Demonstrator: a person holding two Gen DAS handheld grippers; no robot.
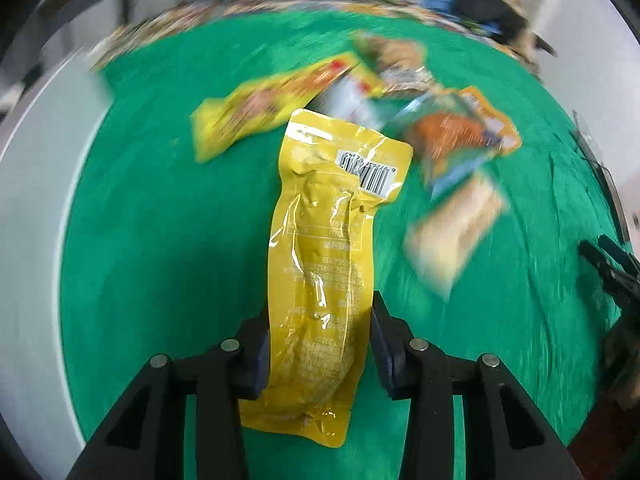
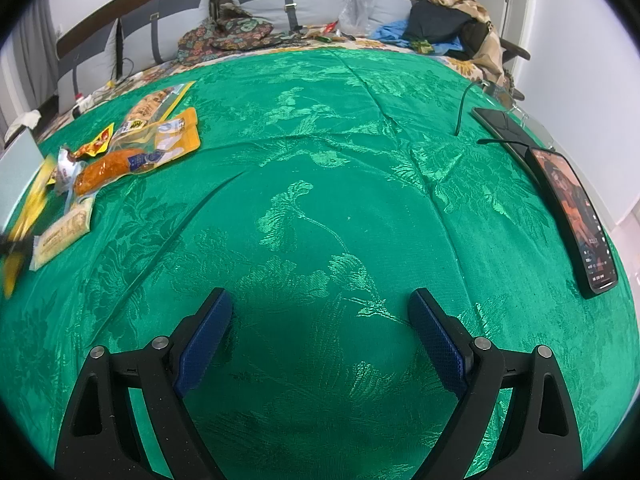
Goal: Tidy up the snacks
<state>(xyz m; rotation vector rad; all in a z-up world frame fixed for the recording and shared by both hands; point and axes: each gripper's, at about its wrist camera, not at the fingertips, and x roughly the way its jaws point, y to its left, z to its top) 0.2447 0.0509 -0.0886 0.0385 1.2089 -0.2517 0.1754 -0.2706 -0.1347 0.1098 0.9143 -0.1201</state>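
L gripper (image 1: pixel 320 344) has its fingers clamped on a long yellow snack pouch (image 1: pixel 320 248), glossy, crinkled, barcode at far end, held over the green cloth (image 1: pixel 160 240) near its left edge. R gripper (image 2: pixel 320 320) w/ fingers wide apart, nothing between, over mid cloth; other snack packs (image 2: pixel 136 148) sit by the left edge.

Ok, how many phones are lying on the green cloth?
2: a lit phone at the right edge of the green cloth, and a dark phone just beyond it. More could lie outside the view.

A barcode label sits on the yellow snack packet (image 1: pixel 320 248); its digits and the printed text are too blurred to read.
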